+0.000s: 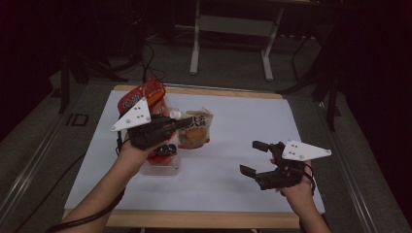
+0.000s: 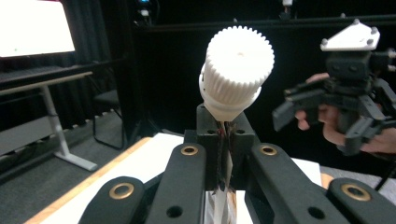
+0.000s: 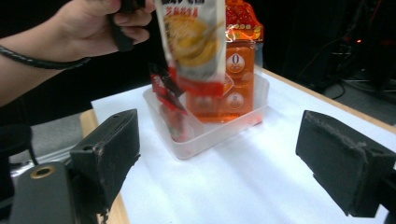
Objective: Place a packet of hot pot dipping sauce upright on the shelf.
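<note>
Packing snack packs into the clear bin looks partly done, as we read it. Already standing in the bin are an orange bag at the back and a red pack leaning at the front.

Our left gripper has its jaws pinched tight on the top edge of a spouted pouch, just under the white cap. From above, the pouch hangs beside the bin, over the white table, not yet inside; in the right gripper view it dangles in front of the orange bag, blurred, above the bin's near end.

Our right gripper sits well apart at the right side of the table with its jaws spread wide and nothing between them. We see no other loose packs lying on the table.

What we judge is left: bring the pouch over the open space in the bin, lower it in and let go. Room looks tight between the red pack and the orange bag, so the pouch may need to go in edge first.
</note>
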`<state>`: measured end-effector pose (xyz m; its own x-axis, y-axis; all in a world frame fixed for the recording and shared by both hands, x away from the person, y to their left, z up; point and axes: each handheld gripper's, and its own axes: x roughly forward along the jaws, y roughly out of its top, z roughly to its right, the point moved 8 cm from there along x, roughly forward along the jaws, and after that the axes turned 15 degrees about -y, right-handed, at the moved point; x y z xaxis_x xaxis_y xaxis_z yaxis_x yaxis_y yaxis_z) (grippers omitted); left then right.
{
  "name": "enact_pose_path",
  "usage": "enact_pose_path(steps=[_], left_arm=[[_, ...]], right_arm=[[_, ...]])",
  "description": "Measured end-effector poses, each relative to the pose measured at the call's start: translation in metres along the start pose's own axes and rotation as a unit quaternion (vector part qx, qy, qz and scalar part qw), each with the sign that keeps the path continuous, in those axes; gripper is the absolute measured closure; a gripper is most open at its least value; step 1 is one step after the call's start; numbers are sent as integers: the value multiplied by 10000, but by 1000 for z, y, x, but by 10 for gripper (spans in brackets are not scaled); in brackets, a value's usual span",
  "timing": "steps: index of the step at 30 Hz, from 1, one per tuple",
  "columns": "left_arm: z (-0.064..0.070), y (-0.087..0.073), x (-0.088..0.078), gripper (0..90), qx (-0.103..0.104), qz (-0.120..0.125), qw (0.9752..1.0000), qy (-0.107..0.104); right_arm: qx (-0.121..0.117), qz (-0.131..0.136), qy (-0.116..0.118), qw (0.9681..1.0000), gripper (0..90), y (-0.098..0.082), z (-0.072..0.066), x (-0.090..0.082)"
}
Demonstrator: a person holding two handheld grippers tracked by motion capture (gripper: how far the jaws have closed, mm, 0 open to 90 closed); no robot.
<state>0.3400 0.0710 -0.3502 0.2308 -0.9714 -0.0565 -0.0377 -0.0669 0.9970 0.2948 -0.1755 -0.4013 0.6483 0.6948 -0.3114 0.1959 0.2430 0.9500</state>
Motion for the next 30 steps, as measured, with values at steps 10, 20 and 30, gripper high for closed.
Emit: enact_pose_path(steps=[10,20,30], left_arm=[[-24,-11,-25,879,177,-27,9997,140],[-42,-32,-43,879,112,-119,9998,127],[-54,-60,-54,878,-116,-209,9997,111]], right_arm=[[90,-64,89,9999,137,-8,2,-1],[86,-164,132,9997,143,-15,1,3],[148,-219,160,9995,146,-18,2,5]])
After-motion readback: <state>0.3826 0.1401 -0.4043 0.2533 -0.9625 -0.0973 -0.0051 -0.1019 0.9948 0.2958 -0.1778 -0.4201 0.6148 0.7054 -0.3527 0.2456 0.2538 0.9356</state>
